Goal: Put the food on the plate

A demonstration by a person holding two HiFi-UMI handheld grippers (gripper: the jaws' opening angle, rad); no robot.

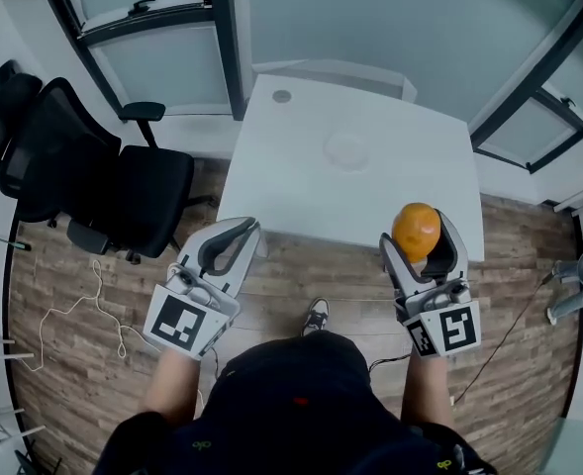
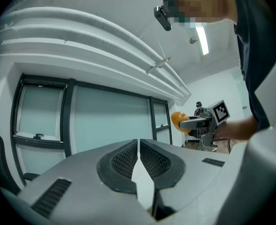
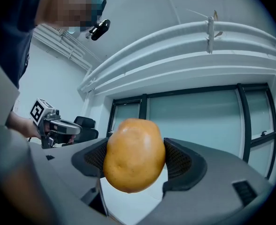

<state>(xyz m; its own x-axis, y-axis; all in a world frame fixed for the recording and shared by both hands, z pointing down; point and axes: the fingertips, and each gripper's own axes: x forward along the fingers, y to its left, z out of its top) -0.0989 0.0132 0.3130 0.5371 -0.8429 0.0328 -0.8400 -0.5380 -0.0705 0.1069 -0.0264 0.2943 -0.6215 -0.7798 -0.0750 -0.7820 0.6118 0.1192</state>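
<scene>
Pinching an orange (image 3: pixel 134 156) in right gripper (image 1: pixel 420 239) short of the bench (image 1: pixel 291 171), likely bound for the plate (image 1: pixel 348 150); keeping left gripper (image 2: pixel 138 150) pressed together, empty.

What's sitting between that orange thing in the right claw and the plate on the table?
Nothing. In the head view, only bare white table separates the orange food, held by the right gripper, from the plate.

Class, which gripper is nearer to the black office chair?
Left. The left gripper hangs just beside the office chair, off the table at its left front corner. The right gripper, shut on the orange food, is farther off, at the table's right front edge.
</scene>
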